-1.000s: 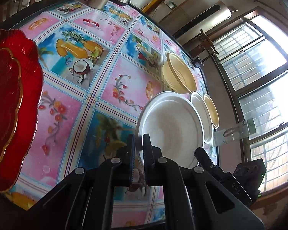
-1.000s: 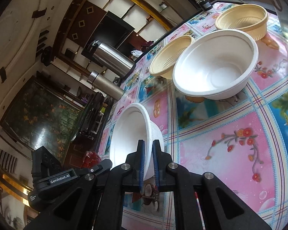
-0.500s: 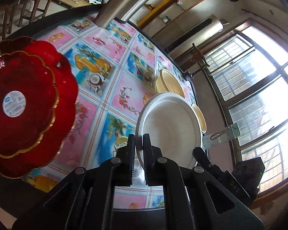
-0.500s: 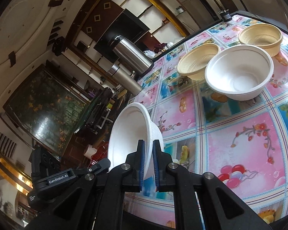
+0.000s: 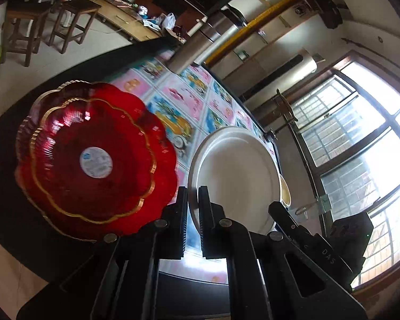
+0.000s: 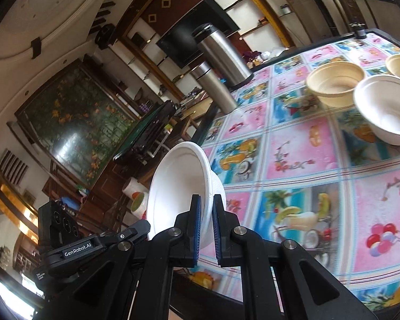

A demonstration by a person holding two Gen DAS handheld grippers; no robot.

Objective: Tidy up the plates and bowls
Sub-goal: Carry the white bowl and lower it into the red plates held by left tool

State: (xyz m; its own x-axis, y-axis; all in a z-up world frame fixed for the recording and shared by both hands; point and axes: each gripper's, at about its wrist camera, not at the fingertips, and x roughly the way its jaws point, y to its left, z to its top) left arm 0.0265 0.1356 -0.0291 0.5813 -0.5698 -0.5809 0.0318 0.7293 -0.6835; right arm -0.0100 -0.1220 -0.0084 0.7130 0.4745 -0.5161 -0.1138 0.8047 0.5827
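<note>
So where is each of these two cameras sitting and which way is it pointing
Left wrist: sits on the left gripper, looking along its fingers over the fruit-print tablecloth toward the windows; gripper clamps a white round bowl, scalloped red glass plates beside it.
Right wrist: sits on the right gripper, facing the steel flasks and shelves; the same bowl's rim is pinched.
Shared: both grippers hold that one bowl; each view shows the other gripper's body.

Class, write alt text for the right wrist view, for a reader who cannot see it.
The right tool is shut on the rim of a white bowl, held tilted above a colourful patterned table. Further off stand another white bowl, two tan bowls and two steel flasks.
</note>
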